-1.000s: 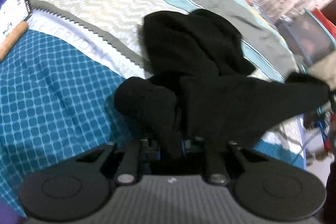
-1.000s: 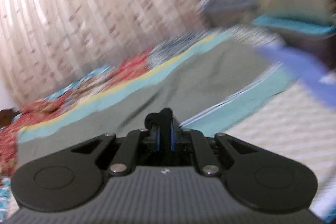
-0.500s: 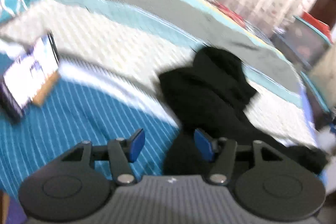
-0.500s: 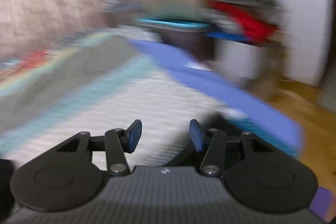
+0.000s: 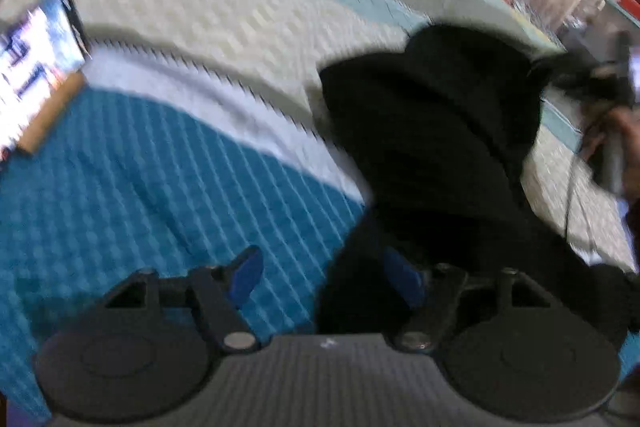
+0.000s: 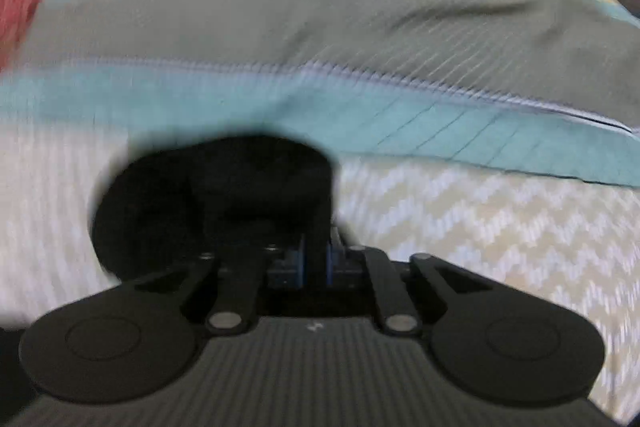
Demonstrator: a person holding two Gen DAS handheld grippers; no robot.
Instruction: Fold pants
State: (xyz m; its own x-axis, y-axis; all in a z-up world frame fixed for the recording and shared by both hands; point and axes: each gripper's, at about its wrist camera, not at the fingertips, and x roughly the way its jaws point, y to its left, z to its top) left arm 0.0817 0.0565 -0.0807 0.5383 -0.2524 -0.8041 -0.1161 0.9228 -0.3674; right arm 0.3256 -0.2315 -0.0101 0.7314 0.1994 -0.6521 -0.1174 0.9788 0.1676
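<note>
Black pants (image 5: 432,147) are lying bunched on the quilt (image 5: 168,187), long axis running ahead-right from the left gripper (image 5: 324,277), whose jaws are opening off the cloth. The right gripper (image 6: 316,255) is pinching a fold.

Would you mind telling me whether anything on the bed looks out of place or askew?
Yes: the black pants lie bunched in a lumpy heap on the patterned bedspread, not flat or squared. A lit phone also sits on the bedspread at the left edge.
</note>
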